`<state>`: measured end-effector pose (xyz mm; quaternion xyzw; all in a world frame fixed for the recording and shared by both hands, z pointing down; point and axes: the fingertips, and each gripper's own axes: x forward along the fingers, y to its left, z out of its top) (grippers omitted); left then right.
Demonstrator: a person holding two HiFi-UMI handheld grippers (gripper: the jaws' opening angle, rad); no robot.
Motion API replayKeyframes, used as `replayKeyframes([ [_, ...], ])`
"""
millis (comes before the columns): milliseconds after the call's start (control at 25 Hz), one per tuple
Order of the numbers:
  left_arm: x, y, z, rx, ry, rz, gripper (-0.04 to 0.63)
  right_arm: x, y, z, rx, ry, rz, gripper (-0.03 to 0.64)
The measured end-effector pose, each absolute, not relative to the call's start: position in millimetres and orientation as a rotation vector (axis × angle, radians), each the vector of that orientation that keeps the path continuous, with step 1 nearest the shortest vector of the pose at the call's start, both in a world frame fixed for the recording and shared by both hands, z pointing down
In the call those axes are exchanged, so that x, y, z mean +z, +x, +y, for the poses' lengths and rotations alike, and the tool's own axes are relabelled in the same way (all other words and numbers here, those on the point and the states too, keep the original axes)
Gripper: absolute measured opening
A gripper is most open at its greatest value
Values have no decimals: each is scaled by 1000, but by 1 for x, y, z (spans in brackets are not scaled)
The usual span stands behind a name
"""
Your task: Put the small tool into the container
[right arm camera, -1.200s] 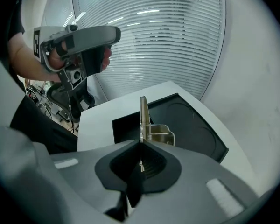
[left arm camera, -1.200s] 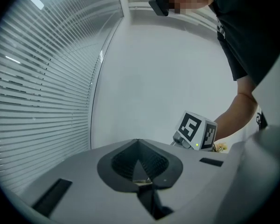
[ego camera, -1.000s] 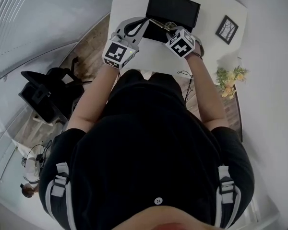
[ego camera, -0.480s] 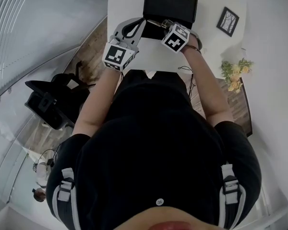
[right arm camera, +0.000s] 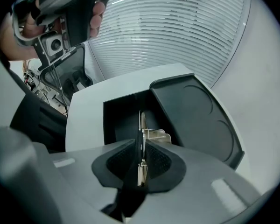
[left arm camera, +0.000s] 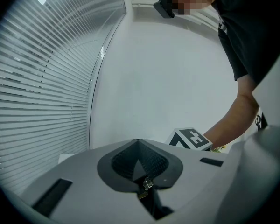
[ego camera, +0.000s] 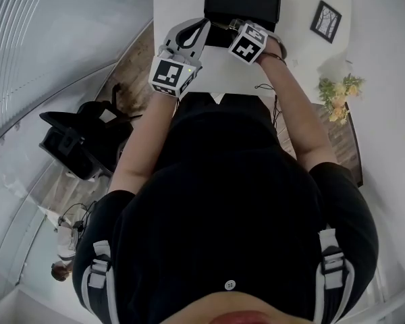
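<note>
Grey R hand-held gripper (right arm camera: 141,141) steeply nose-down

Head view steeply down, right gripper view close over shared container (right arm camera: 116,125), left gripper view facing wall (left arm camera: 168,78).

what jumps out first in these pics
The open black container on the white table, its lid laid open beside it, draws the eye first. Directly over it, the thin small tool sits between the jaws of the right claw, which have just been opening.
</note>
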<state>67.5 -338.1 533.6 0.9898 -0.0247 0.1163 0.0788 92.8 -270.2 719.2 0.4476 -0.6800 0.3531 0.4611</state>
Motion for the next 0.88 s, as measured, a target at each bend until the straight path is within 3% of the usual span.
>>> replayKeyframes([
  [200, 527, 64, -335, 355, 2976, -75, 9, 709, 101, -276, 830, 1156, -1662, 103],
  [880, 489, 75, -325, 341, 3058, -48, 9, 662, 134, -251, 829, 1349, -1642, 104],
])
